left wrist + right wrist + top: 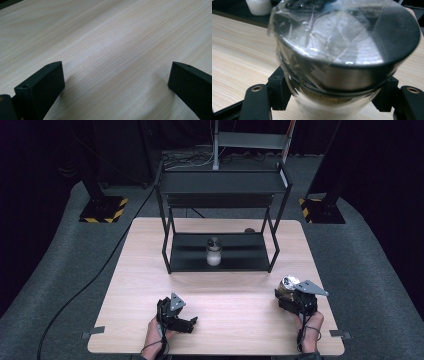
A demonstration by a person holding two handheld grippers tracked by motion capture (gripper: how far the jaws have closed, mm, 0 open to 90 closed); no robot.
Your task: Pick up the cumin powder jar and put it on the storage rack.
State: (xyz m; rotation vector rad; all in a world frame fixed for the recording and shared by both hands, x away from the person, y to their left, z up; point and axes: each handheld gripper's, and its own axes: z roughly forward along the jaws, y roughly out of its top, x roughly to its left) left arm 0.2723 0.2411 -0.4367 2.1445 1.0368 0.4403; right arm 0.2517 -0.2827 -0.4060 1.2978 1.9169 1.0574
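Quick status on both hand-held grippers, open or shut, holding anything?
Left hand-held gripper: open, empty, over the table.
Right hand-held gripper: shut on a jar with a metal lid.

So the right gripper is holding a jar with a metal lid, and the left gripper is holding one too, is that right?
Not quite. The right gripper is shut on the jar with the metal lid, but the left gripper holds nothing: the left gripper view shows its jaws apart over the bare table.

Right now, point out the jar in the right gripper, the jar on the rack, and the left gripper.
held jar [342,50], right gripper view, on its steel lid.
rack jar [214,255], high view, on its glass body.
left gripper [192,322], high view, between its jaw tips.
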